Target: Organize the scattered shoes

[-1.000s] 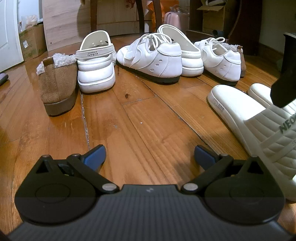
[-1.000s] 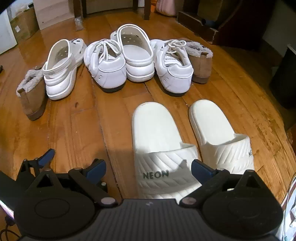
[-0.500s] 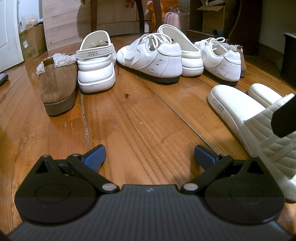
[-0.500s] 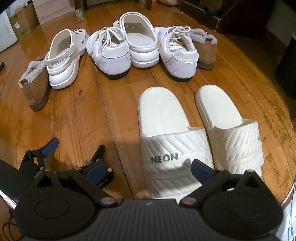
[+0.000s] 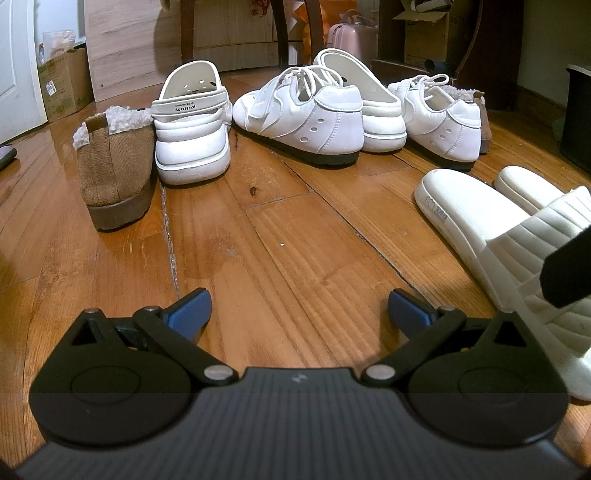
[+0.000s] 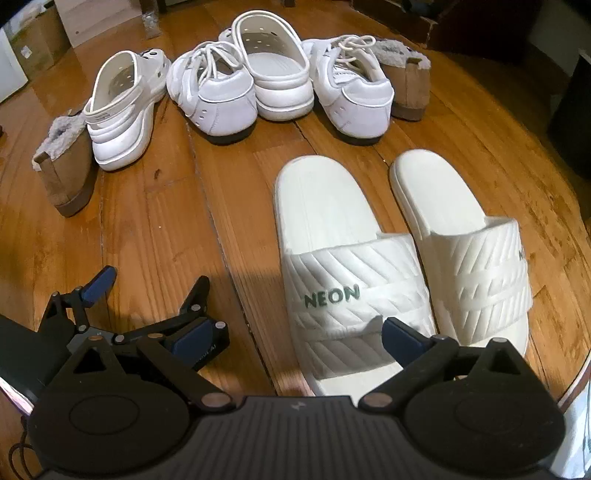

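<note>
Both hand-held grippers spread, holding nothing: left (image 5: pixel 297 310) low over floor (image 5: pixel 295 258), right (image 6: pixel 295 334) above NEON slide (image 6: pixel 347 266). Its mate (image 6: pixel 465 240) just right; other shoes (image 6: pixel 236 85) clustered beyond.

A lived-in home is showing itself here: worn wooden floorboards (image 5: pixel 295 251) are running ahead of the jaws, household shoes (image 6: pixel 229 103) are lying scattered across them, and beyond those a cardboard box (image 5: pixel 64 86), a white door (image 5: pixel 16 66), dark chair legs (image 5: pixel 186 31) and a pale wood panel (image 5: pixel 125 48) are lining the far side.
</note>
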{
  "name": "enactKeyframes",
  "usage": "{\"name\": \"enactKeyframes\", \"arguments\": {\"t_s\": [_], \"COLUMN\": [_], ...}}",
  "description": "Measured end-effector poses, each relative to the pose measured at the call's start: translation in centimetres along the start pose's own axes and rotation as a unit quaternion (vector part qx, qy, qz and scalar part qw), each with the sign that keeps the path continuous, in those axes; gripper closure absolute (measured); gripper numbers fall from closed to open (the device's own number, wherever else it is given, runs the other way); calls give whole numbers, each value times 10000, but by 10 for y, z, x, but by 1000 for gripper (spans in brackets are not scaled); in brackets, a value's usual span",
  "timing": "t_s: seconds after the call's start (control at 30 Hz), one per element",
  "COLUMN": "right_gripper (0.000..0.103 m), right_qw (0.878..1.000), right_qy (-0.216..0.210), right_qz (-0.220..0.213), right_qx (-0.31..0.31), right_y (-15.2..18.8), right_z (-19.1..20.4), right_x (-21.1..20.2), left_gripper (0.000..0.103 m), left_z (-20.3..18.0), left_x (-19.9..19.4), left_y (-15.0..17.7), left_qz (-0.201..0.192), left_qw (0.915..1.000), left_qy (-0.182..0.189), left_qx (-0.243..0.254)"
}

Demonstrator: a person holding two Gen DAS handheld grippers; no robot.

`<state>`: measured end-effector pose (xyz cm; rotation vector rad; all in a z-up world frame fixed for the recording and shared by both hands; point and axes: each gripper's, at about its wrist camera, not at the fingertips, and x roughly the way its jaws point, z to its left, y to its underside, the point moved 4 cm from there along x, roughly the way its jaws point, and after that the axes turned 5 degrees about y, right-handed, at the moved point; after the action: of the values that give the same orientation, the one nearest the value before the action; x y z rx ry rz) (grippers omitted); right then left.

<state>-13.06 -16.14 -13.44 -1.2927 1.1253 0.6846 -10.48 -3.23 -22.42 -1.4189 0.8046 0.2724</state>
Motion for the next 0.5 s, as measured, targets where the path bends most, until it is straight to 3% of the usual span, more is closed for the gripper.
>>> {"name": "enactKeyframes", "arguments": {"t_s": [0.5], "right_gripper": [4], "right_qw": [9998], "right_qy": [157], "right_qz": [-38], "right_qx": [90], "right_y": [-4], "right_z": [-7], "right_x": [-5], "left_gripper": [0], "left_z": [0], "left_x": [0], "left_y": [0], "left_qz": [-1], "left_qw": [10000], "left_qy": [-1], "left_qx": [-1]}}
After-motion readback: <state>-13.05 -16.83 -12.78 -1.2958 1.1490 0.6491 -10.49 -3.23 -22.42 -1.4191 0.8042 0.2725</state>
